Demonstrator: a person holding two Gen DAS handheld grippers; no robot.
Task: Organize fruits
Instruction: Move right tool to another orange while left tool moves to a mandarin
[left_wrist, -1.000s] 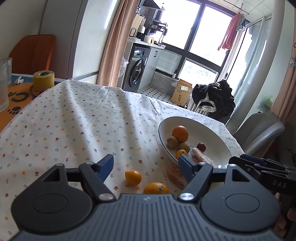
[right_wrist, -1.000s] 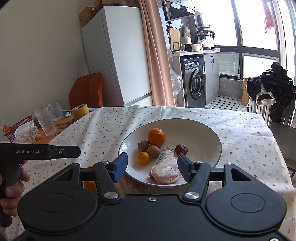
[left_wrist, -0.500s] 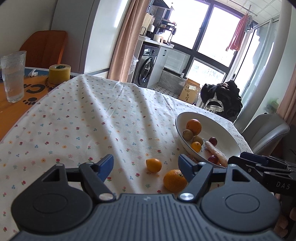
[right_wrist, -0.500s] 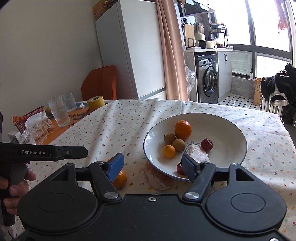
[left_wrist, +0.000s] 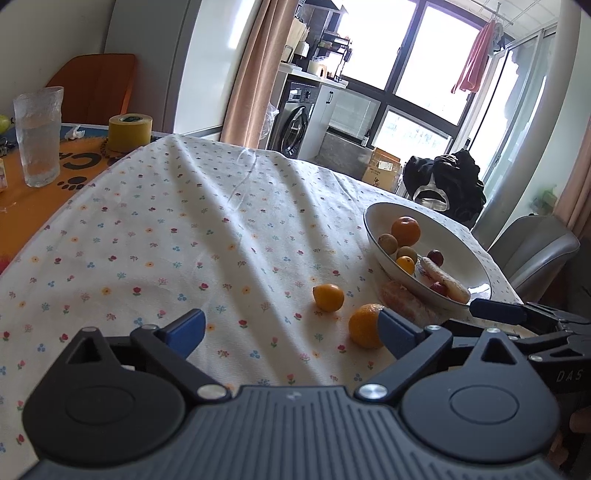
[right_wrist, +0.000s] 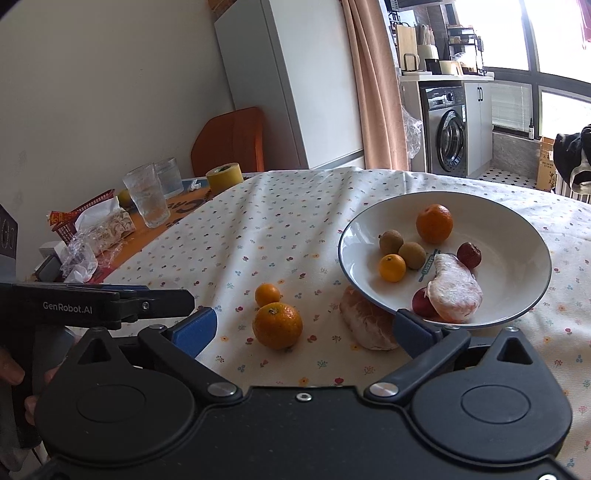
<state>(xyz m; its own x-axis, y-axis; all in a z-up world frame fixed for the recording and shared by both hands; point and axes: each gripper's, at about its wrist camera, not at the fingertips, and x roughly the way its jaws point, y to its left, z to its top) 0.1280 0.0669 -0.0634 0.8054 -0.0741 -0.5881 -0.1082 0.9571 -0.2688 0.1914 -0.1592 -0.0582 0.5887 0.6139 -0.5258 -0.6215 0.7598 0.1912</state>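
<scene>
Both grippers are sitting wide open and holding nothing. The left gripper (left_wrist: 291, 330) and right gripper (right_wrist: 303, 328) are hanging over the flowery tablecloth (right_wrist: 258, 229). A big orange (right_wrist: 277, 325), a small orange (right_wrist: 267, 294) and a wrapped fruit (right_wrist: 369, 325) are lying beside the white bowl (right_wrist: 517, 229).

- Open flowered tablecloth (left_wrist: 155, 236) left of the loose fruit, free to cross.
- Narrow gap only between large orange (right_wrist: 277, 325) and wrapped piece (right_wrist: 367, 325) tucked against the bowl (right_wrist: 517, 236).
- Small orange (right_wrist: 267, 294) just behind the large one.
- Glass (right_wrist: 146, 195) and tape roll (right_wrist: 224, 175) well apart at the far edge.
</scene>
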